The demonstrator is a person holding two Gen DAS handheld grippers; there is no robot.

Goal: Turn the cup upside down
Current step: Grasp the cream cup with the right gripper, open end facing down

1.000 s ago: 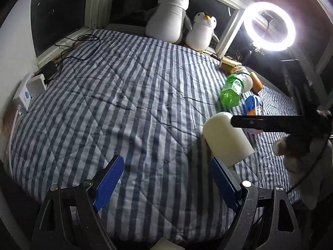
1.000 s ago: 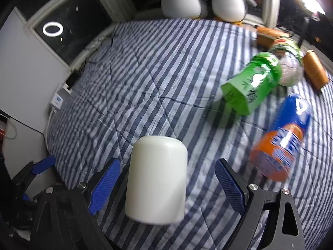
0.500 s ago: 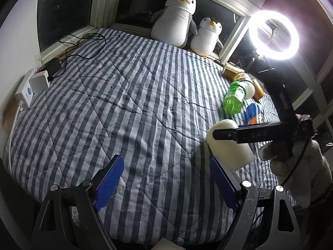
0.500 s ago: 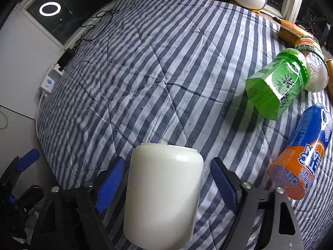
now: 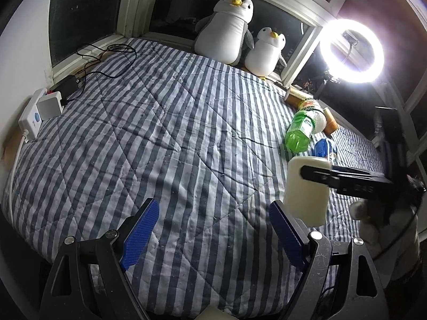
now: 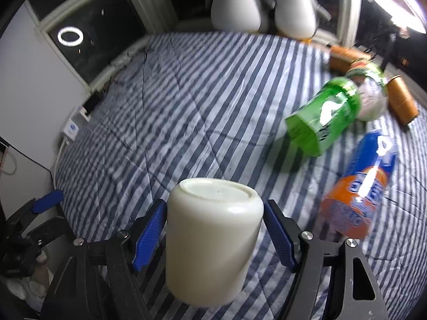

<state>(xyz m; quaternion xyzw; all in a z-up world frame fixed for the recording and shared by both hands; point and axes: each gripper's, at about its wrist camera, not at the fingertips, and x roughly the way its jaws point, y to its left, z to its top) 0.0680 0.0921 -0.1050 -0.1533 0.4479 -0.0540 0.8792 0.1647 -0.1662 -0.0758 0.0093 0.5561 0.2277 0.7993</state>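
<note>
A cream-white cup [image 6: 213, 240] sits between the blue pads of my right gripper [image 6: 213, 236], which is shut on its sides. The cup's flat base faces up and its mouth faces down, held above the striped bedspread [image 6: 202, 106]. In the left wrist view the cup [image 5: 305, 192] is at the right, with the right gripper's black finger across its upper side. My left gripper [image 5: 210, 234] is open and empty over the near edge of the bed [image 5: 160, 133], left of the cup.
A green bottle [image 6: 325, 117], a blue-and-orange bottle [image 6: 360, 192], a clear jar and brown rolls [image 6: 401, 101] lie at the right. Two plush penguins [image 5: 240, 29] sit at the window. A ring light [image 5: 352, 50] glares at right. A power strip [image 5: 32, 117] and cables lie at left.
My right gripper closed on the cup and lifted it, turning it from lying tilted on the bed to base-up. The left gripper stayed open and drew back slightly.
</note>
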